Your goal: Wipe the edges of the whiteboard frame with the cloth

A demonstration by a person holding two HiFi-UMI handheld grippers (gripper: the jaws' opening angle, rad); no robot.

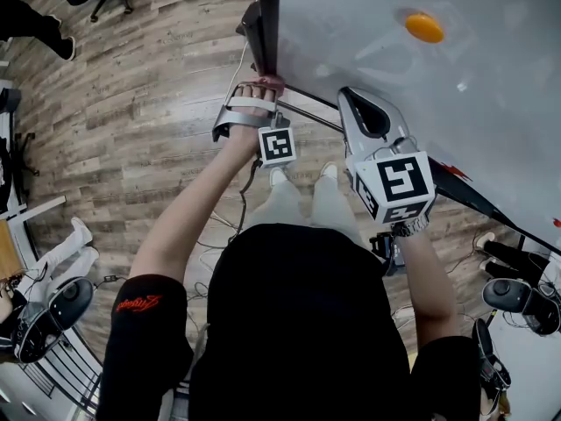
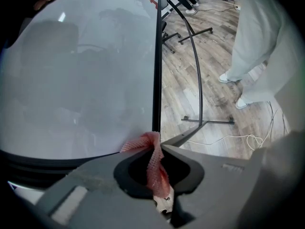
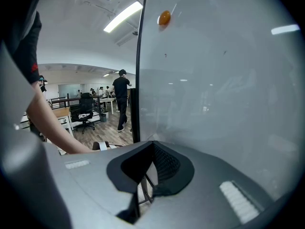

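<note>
1. The whiteboard (image 1: pixel 421 103) stands upright. Its black frame (image 1: pixel 267 16) runs as a side edge down to the lower left corner, where a bottom edge goes off to the right.
2. The left claw (image 1: pixel 261 88) is at that corner, closed on the pink mesh cloth (image 1: pixel 265 82).
3. In the left gripper view the cloth (image 2: pixel 156 168) is bunched into a narrow strip. Its long axis runs along the jaws, from deep between the pads out to the tips.
4. At the tips the strip's far end fans out to the left and lies against the frame (image 2: pixel 156 70) where the side edge meets the bottom edge.
5. Left of the side edge there is open wooden floor (image 1: pixel 149 86).
6. On the far side of that edge the left gripper view shows a curved black stand tube (image 2: pixel 198 70), a white cable (image 2: pixel 238 138) on the floor, and light trousers (image 2: pixel 257 46) at the right.
7. The right claw (image 1: pixel 349 95) is near the bottom edge, well right of the cloth. Its jaws meet at the tips with nothing between them (image 3: pixel 152 142).
8. The board face (image 3: pixel 219 80) ahead of the right claw is bare except for an orange magnet (image 3: pixel 164 17) high near the side edge.
</note>
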